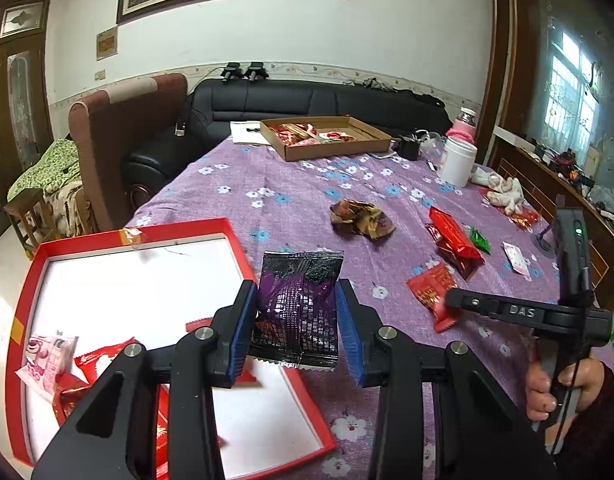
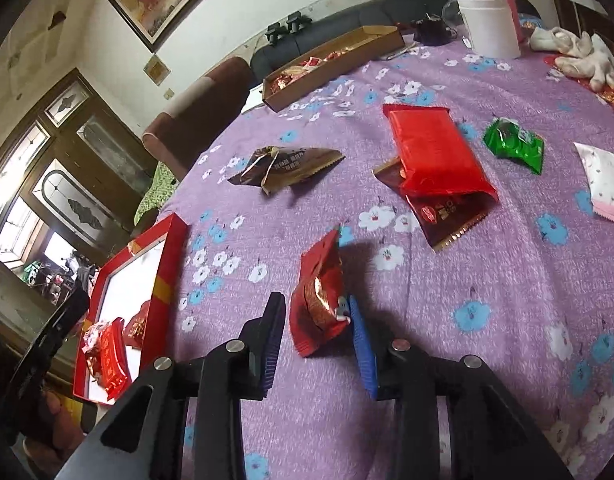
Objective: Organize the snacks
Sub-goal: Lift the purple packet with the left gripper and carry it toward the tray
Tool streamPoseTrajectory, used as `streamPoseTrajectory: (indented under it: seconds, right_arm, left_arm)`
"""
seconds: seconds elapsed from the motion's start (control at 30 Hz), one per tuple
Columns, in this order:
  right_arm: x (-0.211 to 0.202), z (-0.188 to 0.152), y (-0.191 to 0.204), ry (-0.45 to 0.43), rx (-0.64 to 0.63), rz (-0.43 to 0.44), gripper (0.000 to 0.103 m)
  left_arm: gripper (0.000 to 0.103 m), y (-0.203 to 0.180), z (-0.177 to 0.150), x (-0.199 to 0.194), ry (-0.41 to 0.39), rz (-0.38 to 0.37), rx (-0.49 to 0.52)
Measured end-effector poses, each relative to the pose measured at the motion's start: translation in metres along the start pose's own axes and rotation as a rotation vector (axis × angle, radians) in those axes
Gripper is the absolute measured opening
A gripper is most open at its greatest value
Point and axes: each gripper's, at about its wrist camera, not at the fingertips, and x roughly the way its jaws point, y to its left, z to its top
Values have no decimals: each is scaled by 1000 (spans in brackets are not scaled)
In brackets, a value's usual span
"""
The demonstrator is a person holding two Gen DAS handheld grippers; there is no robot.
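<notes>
Tilting downward, left tool (image 1: 297, 322) clamped on purple packet (image 1: 299, 312); right tool (image 2: 313, 344) seemingly apart.

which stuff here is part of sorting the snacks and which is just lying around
Part of the job:
- purple packet in the left tool
- small red packet between the right tool's fingers
- red box
- loose snacks: big red packet, green packet

Just lying around:
- white jar
- gloves
- pink bottle

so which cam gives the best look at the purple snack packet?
Left wrist. The purple snack packet sits upright and unobstructed between the left gripper pads, printed face to the lens, above the red box edge. The right wrist view doesn't show it at all; only the box's near end appears there.
</notes>
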Motion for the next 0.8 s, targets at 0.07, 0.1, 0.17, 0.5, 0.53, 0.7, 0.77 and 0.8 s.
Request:
streamPoseTrajectory:
  seconds: [0.07,0.1,0.17,0.5,0.53,0.7,0.77,0.8]
  right_arm:
    - [8,-1,-4,33,10,3,30]
    - [8,-1,-7,31,24,21,29]
    - [6,-1,-9,26,31,45,18]
    - [-9,0,-6,-25,23,68,16]
    - [-9,0,-5,-25,27,80,15]
    - [-10,0,-3,-11,48,103,15]
    - [-12,-1,-6,-10,80,136,15]
    - [-14,-1,-7,-16,88,142,15]
  left_arm:
    - [37,-3,1,1,5,-6,7]
    - [37,-5,2,1,4,-5,11]
    - [37,-5,2,0,-2,-1,12]
    - [37,14,1,-8,-13,20,-19]
    - [37,16,2,-9,-17,20,-22]
    - [37,27,2,-12,-19,27,-44]
    - [37,30,1,-12,-18,25,-47]
    - [37,32,0,-13,-17,27,-48]
